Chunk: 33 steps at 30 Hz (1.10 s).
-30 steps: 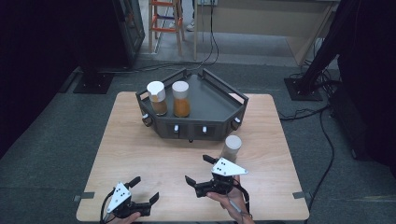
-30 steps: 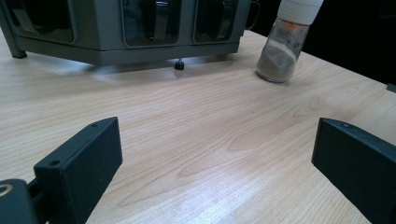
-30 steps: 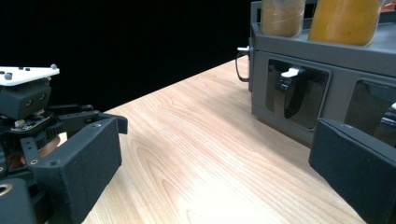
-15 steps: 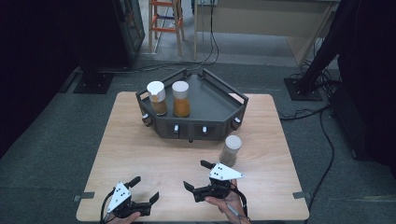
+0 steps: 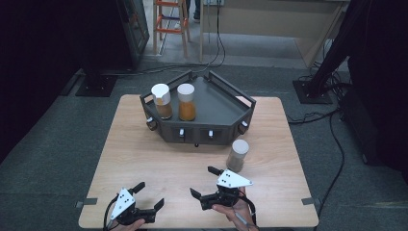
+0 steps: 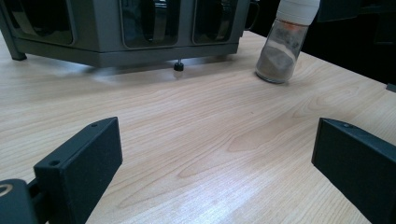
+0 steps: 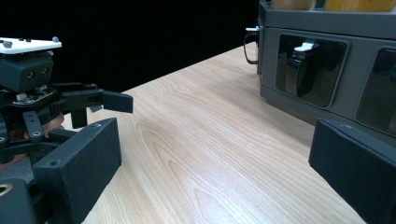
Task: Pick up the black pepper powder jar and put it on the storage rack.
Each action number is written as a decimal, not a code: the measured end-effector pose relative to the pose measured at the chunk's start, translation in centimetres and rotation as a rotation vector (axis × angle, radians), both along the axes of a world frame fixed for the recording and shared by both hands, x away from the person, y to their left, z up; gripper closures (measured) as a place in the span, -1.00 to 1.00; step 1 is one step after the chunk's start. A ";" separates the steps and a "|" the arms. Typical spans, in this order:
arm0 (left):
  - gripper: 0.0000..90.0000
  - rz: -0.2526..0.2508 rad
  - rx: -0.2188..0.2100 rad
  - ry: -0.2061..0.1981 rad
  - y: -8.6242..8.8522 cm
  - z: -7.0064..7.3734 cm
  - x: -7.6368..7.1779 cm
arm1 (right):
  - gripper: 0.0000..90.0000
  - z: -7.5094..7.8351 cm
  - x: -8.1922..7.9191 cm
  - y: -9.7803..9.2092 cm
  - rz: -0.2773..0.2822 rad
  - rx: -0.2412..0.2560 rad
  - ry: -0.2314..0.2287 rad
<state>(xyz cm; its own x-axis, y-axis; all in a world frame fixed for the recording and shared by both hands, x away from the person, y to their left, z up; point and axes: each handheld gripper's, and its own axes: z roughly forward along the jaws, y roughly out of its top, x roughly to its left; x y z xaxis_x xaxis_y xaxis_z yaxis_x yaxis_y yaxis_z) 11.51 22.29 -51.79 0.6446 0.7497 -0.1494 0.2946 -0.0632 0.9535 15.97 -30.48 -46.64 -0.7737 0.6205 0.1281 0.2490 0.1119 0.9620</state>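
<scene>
A dark grey tray (image 5: 219, 103) stands at the back middle of the wooden table. In it stand a white-lidded jar of brown powder (image 5: 162, 101) and one of orange powder (image 5: 186, 102). A third jar (image 5: 238, 155), with grey powder, is upright on the table right of the tray's front; it is also in the left gripper view (image 6: 282, 44). My right gripper (image 5: 203, 181) is open near the front edge, a little short of that jar. My left gripper (image 5: 149, 195) is open at the front left. Both hold nothing.
The tray's front wall (image 6: 126, 28) has dark window panels and a small foot. The right gripper view has the tray's corner (image 7: 327, 60) at right and the left gripper (image 7: 46, 88) at left. Bare tabletop (image 5: 144, 154) lies between grippers and tray. Cables cross the floor behind.
My right gripper has drifted slightly toward the table's front edge. The left gripper and the jars have not moved.
</scene>
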 end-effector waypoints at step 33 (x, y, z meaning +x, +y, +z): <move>-0.96 0.003 -0.002 -0.015 0.1 0.0 -0.2 | -0.95 -1.6 -4.1 -3.9 -0.090 -0.001 0.029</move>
